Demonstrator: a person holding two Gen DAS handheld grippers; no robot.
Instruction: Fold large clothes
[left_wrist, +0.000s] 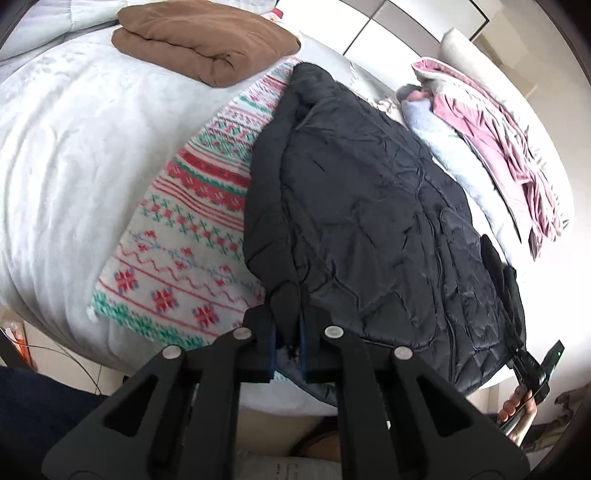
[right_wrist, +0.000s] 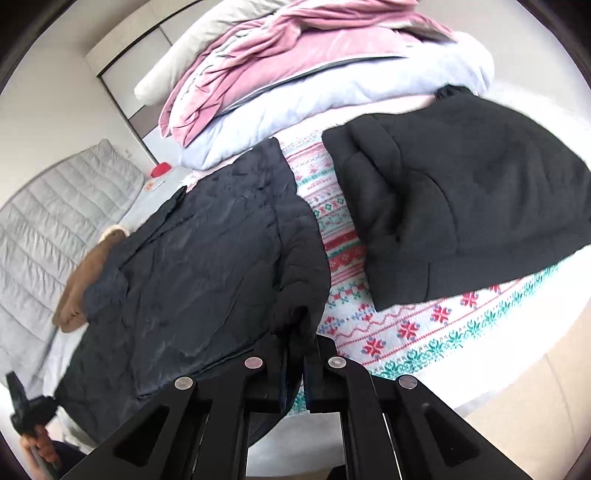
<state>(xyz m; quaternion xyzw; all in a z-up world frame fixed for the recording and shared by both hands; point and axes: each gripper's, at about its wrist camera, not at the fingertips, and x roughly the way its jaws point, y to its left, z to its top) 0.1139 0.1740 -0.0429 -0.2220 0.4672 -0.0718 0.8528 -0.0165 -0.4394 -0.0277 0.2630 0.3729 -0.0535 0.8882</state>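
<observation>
Tongs grip both near corners of a dark quilted jacket (left_wrist: 369, 206) spread across a bed (left_wrist: 66, 155), its far end pointing toward the headboard side. Left tongs (left_wrist: 287, 332) are clamped on a bunched fold of the jacket's hem at one corner; right tongs (right_wrist: 295, 354) pinch the hem at the other corner, fabric gathered between the blue-lined pads. From the left wrist view, the right tongs show at the jacket's far edge, with a person's hand (left_wrist: 517, 410) on the handle below.

Under the jacket lies a knitted blanket (left_wrist: 177, 258) patterned in red, green and white snowflake bands. A folded brown garment (left_wrist: 207, 40) sits farther up the bed, well apart from the jacket. On the other side, a pile of pink and pale blue bedding (right_wrist: 295, 74) lies against a white pillow. A black fleece garment (right_wrist: 461, 195) rests on the patterned blanket just beside the jacket, a strip of blanket showing between them. A grey quilted cover (right_wrist: 55, 221) lies at the edge of the right wrist view.
</observation>
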